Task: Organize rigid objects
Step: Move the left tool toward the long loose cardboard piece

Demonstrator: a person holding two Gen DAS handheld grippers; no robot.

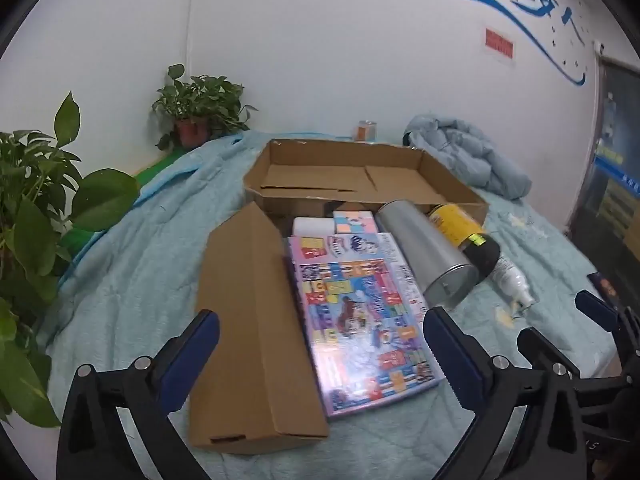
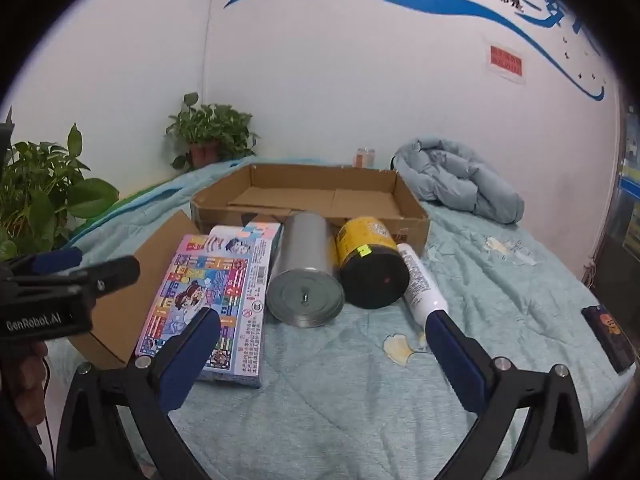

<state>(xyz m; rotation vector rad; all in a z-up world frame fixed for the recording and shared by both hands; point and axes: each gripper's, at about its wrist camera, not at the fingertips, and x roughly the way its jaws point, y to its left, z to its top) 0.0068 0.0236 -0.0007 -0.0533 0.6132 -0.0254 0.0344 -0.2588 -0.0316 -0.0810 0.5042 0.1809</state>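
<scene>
Left gripper [image 1: 320, 344] and right gripper [image 2: 322, 344] both spread wide, empty, above game box [image 1: 360, 320], silver canister [image 2: 304, 272], yellow jar [image 2: 368, 264] on bed [image 2: 360, 400].

"GenRobot.AI" stands in white on the black body of the left gripper [image 2: 86, 272], seen from the right wrist; black Chinese characters, "我们都是", run along the white wall [image 2: 320, 80] beside large blue brush characters; the red sign [image 2: 506, 60] and the print on the colourful game box [image 2: 212, 292] are too blurred to read.
</scene>
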